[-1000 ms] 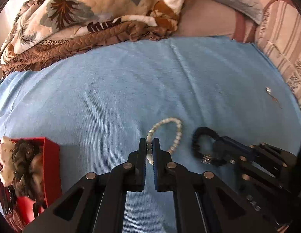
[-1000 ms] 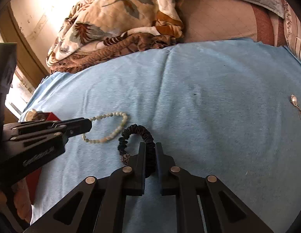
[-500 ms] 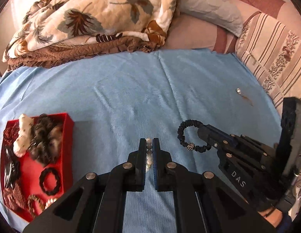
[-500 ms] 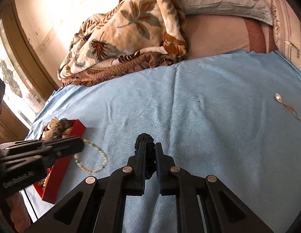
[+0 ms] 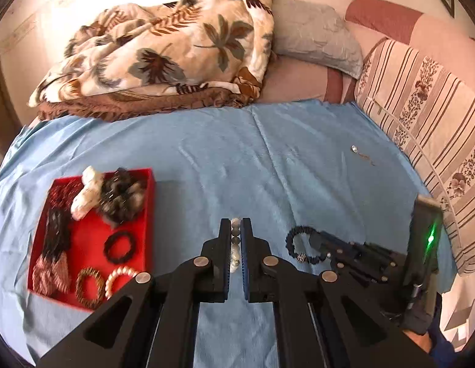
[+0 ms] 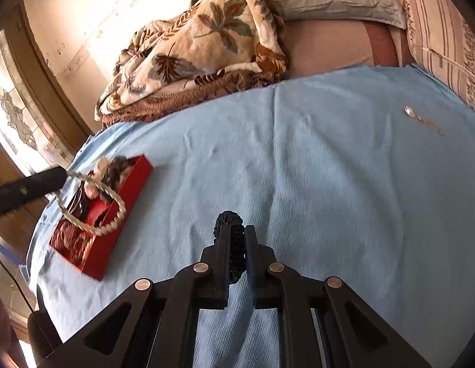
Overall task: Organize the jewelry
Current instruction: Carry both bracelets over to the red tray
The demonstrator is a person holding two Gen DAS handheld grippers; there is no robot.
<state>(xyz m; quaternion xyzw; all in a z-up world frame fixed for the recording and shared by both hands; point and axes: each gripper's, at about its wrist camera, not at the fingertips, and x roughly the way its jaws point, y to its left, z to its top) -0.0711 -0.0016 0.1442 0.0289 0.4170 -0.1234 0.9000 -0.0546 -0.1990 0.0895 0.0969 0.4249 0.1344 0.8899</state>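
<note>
Both tools have lifted off the blue sheet since a second ago, when the two bracelets lay flat on it; each now hangs in the air, and the red box has come fully into sight. From the left wrist camera, the left gripper [image 5: 236,228] is pressed together on the pearl bracelet [image 5: 235,245], a few beads showing in the narrow slot between its fingers, the rest hidden below. It is pinched at one spot, probably so the loop dangles free and can be lowered into the box. The red box [image 5: 148,202] sits on the blue sheet [image 5: 268,168] to the left, already holding hair ties, beaded rings and a white piece. To the right, the right gripper [image 5: 314,240] carries the black bracelet [image 5: 298,245] clear of the sheet. A small pendant [image 5: 361,153] lies alone far up the sheet, untouched. From the right wrist camera, the right gripper [image 6: 237,236] is clamped on the black bracelet [image 6: 229,219], whose coil pokes up past the fingertips. At the left edge the left gripper [image 6: 58,176] holds the pearl bracelet [image 6: 96,205] so that it hangs as an open loop in front of the red box [image 6: 127,202], seemingly on its way in. The pendant [image 6: 418,119] remains well apart on the blue sheet [image 6: 329,168], likely the last piece to collect.
</note>
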